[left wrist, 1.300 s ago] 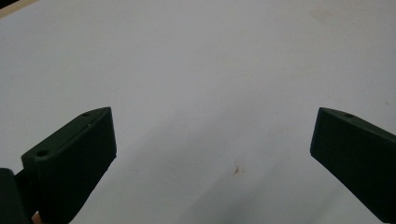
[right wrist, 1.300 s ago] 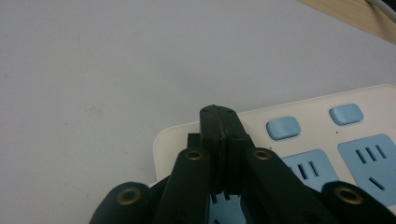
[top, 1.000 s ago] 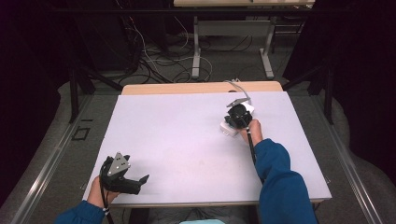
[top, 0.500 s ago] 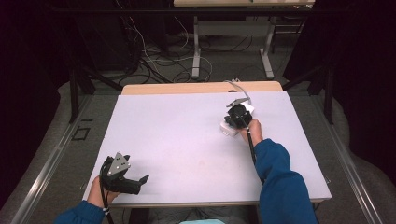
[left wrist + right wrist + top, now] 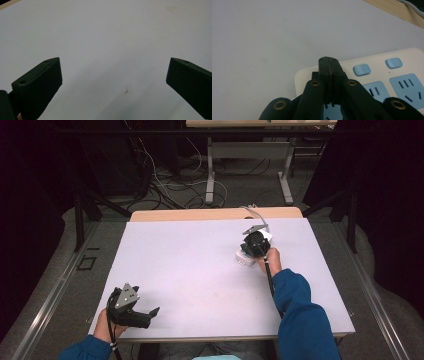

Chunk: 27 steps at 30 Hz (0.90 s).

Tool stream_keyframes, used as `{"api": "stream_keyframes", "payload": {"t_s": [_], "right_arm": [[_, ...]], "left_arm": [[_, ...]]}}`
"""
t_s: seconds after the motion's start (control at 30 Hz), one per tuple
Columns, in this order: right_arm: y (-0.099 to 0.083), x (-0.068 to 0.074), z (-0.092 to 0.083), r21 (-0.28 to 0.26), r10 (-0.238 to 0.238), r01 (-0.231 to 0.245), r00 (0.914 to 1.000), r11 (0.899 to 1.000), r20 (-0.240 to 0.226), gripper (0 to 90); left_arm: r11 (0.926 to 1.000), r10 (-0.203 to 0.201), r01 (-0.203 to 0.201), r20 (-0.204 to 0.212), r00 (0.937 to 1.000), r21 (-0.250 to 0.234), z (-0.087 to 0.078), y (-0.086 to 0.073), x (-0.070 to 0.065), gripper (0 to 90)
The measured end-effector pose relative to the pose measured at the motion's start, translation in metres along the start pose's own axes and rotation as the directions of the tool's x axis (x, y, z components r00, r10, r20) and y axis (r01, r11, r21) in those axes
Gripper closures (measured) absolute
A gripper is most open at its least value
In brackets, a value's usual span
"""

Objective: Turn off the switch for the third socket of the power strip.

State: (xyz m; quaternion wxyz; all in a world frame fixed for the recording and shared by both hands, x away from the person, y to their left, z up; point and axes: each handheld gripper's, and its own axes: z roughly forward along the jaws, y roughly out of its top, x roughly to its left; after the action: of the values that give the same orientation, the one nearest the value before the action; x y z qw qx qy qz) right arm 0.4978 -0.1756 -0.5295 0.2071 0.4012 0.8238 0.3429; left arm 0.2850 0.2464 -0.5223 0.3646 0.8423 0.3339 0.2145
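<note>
A white power strip (image 5: 404, 72) with blue sockets and blue buttons lies on the white table (image 5: 190, 265) at the far right. My right gripper (image 5: 329, 65) points down over the strip's end, jaws pressed together with nothing between them. Whether the tips touch the strip I cannot tell. In the high view the same gripper (image 5: 255, 244) covers most of the power strip (image 5: 243, 258). My left gripper (image 5: 146, 316) rests at the table's near left corner, open. Its jaws (image 5: 113, 75) stand wide apart over bare tabletop.
A grey cable (image 5: 254, 213) runs from the strip toward the table's wooden far edge (image 5: 215, 213). Beyond the table, cables lie on the floor among desk legs (image 5: 210, 180). A small brown speck (image 5: 127, 91) marks the tabletop by the left gripper.
</note>
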Motion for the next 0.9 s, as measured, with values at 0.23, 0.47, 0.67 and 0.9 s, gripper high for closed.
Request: {"api": "stream_keyframes", "payload": {"t_s": [0.23, 0.47, 0.67, 0.9], "right_arm": [[0.002, 0.001, -0.006, -0.034, 0.008, -0.008, 0.9999, 0.999, -0.010, 87.2], [0.004, -0.001, -0.018, -0.069, 0.021, -0.022, 0.9996, 0.997, -0.021, 60.7], [0.003, -0.001, -0.027, -0.078, 0.046, -0.051, 0.9969, 0.996, -0.065, 31.1], [0.001, 0.004, -0.037, -0.079, 0.024, -0.032, 0.9941, 0.996, -0.105, 15.3]], "left_arm": [[1.0000, -0.002, 0.002, 0.001, 1.0000, -0.002, 0.000, 0.000, 0.000, 0.4], [1.0000, -0.005, 0.005, 0.000, 1.0000, -0.001, -0.001, 0.000, 0.000, 0.4], [0.9999, -0.012, 0.012, 0.001, 0.9999, -0.005, 0.000, -0.001, 0.000, 0.3], [0.9999, -0.012, 0.012, -0.001, 0.9999, -0.006, -0.001, -0.001, 0.000, 0.3]]}}
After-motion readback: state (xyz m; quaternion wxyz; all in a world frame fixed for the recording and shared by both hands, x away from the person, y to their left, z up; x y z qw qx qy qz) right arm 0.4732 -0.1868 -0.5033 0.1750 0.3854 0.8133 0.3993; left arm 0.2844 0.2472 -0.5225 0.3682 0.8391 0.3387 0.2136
